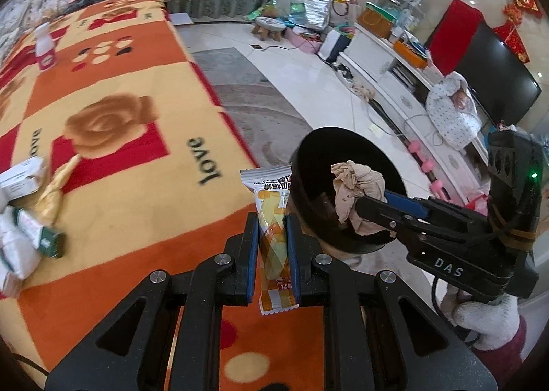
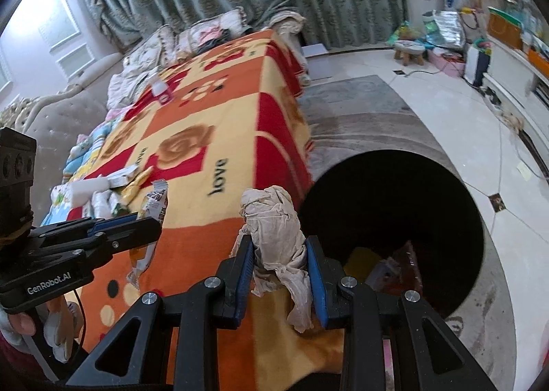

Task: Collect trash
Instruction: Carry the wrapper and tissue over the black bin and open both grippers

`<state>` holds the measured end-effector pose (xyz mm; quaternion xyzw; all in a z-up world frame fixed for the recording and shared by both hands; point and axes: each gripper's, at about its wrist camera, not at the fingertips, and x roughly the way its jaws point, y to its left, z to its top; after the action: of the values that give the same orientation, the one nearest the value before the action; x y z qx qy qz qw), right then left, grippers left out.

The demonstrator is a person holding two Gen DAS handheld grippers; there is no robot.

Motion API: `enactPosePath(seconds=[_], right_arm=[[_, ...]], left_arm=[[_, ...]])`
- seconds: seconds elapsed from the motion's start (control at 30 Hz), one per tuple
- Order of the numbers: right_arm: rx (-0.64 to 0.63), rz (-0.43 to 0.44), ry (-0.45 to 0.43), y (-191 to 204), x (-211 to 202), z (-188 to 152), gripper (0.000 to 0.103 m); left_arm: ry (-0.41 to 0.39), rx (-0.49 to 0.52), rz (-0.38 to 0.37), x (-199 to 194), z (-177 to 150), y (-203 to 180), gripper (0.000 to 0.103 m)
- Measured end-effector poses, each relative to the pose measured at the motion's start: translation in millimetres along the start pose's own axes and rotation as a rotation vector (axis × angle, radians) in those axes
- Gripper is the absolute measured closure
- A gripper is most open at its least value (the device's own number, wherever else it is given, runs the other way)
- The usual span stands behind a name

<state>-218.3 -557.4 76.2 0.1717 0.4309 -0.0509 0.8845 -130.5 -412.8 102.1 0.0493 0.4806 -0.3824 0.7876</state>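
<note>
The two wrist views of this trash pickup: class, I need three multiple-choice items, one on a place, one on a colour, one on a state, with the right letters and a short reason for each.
1. Where is the black bin?
A. on the blanket
B. on the floor beside the blanket-covered surface
C. on the TV cabinet

2. What colour are the gripper pads?
A. blue
B. green
C. white

3. What is the state of the left gripper?
A. open and empty
B. shut on a crumpled tissue
C. shut on a snack wrapper

Answers:
1 B: the bin stands on the rug next to the orange blanket.
2 A: blue strips line the fingers in both views.
3 C: the snack wrapper is pinched between its pads; the crumpled tissue is in the right gripper.
</note>
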Motion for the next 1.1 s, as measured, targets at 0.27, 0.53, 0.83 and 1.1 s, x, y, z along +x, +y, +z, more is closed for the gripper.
enactPosePath(seconds=[0.27, 0.53, 0.83, 1.1], right_arm=[[0.061, -0.064, 0.000, -39, -3, 1, 0.074], [0.124, -0.105, 0.000, -68, -7, 0, 0.074], [0.186, -0.144, -0.002, -86, -9, 0, 0.059], [0.168, -0.119, 0.020, -71, -1, -2, 0.059]], left_arm=[[0.016, 0.004, -0.078, 23, 21, -25, 0.090], [0.021, -0.008, -0.163, 44, 35, -42, 0.089], [0.009, -0.029, -0.191, 48, 37, -44, 0.055], [-0.008, -0.048, -0.077, 32, 28, -21, 0.055]])
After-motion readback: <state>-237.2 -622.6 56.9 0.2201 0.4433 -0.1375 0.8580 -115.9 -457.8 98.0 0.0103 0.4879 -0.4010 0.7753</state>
